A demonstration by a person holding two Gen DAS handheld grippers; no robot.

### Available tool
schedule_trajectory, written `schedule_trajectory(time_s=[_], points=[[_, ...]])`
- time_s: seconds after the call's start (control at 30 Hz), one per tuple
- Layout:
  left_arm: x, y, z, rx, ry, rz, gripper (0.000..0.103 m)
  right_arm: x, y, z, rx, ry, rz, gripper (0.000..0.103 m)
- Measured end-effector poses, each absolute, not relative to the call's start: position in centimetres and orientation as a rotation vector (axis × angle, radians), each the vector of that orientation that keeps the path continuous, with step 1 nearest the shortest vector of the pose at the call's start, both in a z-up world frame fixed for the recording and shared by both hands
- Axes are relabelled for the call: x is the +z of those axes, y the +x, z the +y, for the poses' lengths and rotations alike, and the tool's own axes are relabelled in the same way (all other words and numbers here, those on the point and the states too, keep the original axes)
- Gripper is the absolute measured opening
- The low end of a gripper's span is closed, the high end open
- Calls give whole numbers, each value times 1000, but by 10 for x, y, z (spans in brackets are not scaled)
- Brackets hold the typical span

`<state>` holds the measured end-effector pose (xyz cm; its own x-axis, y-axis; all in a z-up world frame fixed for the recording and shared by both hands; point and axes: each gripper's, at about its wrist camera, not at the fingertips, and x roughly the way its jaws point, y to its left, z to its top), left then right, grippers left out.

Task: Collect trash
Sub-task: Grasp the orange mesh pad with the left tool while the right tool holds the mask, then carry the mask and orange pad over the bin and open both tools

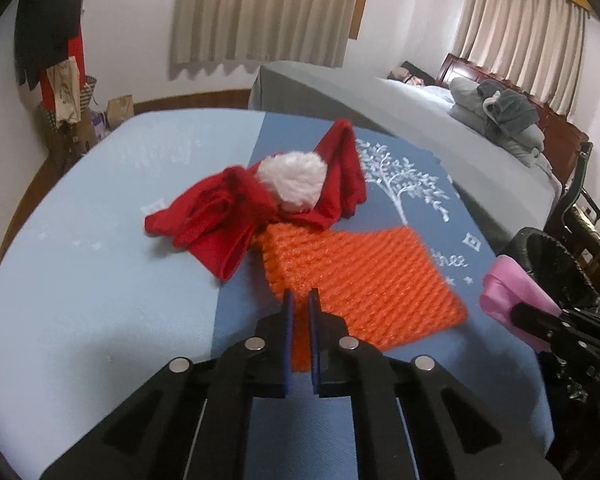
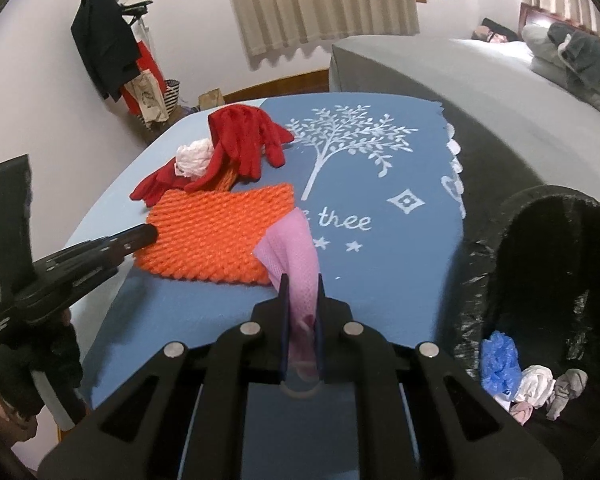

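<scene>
An orange foam net point(image 1: 360, 280) lies flat on the blue tablecloth point(image 1: 140, 280). My left gripper point(image 1: 300, 308) is shut on the net's near edge, and orange shows between its blue pads. In the right wrist view the left gripper point(image 2: 140, 238) meets the orange net point(image 2: 220, 232) at its left side. My right gripper point(image 2: 302, 292) is shut on a pink foam net point(image 2: 296, 256), which stands up from the jaws. Behind the orange net lie crumpled red fabric point(image 1: 220, 220) and a white wad point(image 1: 292, 180).
A bin lined with a black bag point(image 2: 480, 260) stands at the table's right edge, with blue, white and grey scraps inside. A grey-covered bed point(image 2: 420, 64) lies beyond the table. Clothes hang on a coat rack point(image 2: 100, 40) at the far left wall.
</scene>
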<state>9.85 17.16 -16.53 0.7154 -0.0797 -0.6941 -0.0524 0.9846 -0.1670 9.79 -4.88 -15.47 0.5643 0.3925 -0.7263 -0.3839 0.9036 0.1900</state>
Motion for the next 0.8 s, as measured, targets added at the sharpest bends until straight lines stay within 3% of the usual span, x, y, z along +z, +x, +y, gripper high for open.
schedule_trajectory(time_s=[0.8], points=[[-77, 69, 127, -96, -135, 589, 6, -86, 81, -124, 325, 78, 687, 9]])
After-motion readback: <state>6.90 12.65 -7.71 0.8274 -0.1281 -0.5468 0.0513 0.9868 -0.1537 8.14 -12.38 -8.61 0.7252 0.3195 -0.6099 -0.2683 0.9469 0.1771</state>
